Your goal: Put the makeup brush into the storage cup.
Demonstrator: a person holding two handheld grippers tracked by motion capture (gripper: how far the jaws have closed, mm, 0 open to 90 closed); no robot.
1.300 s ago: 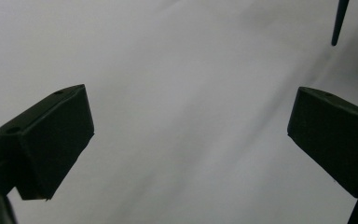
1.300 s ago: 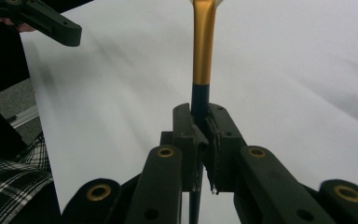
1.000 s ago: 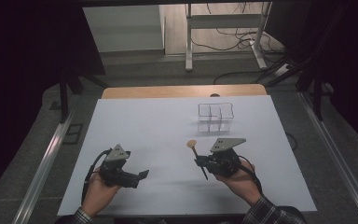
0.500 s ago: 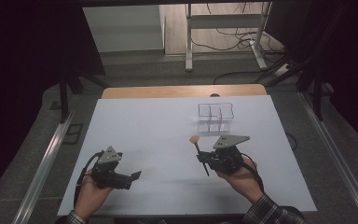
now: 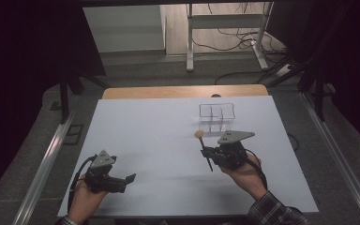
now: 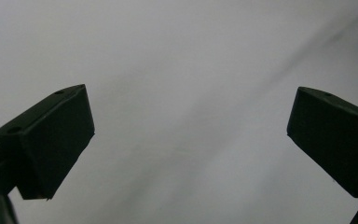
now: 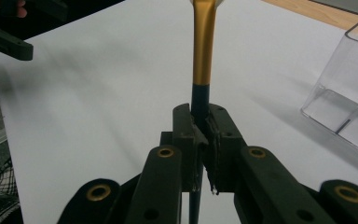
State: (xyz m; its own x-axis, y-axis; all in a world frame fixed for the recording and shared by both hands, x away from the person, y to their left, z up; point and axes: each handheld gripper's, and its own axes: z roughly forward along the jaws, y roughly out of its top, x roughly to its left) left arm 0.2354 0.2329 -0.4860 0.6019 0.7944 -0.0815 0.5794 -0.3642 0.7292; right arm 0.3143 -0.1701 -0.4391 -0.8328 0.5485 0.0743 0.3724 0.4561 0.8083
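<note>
White desk (image 5: 159,140): right claw (image 7: 200,128) clamping gold-and-black brush (image 7: 203,51); clear plastic divided organizer (image 5: 217,117) at one o'clock, unfilled; left claw (image 6: 186,140) wide, idle.

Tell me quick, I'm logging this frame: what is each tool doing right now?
Left tool: open, nothing between its jaws, above the white table.
Right tool: shut on the black-handled brush with gold ferrule.

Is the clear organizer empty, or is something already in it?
Empty, as far as the pictures show. The clear organizer shows bare compartments in the high view; the brush is outside it, clamped in the right gripper.
</note>
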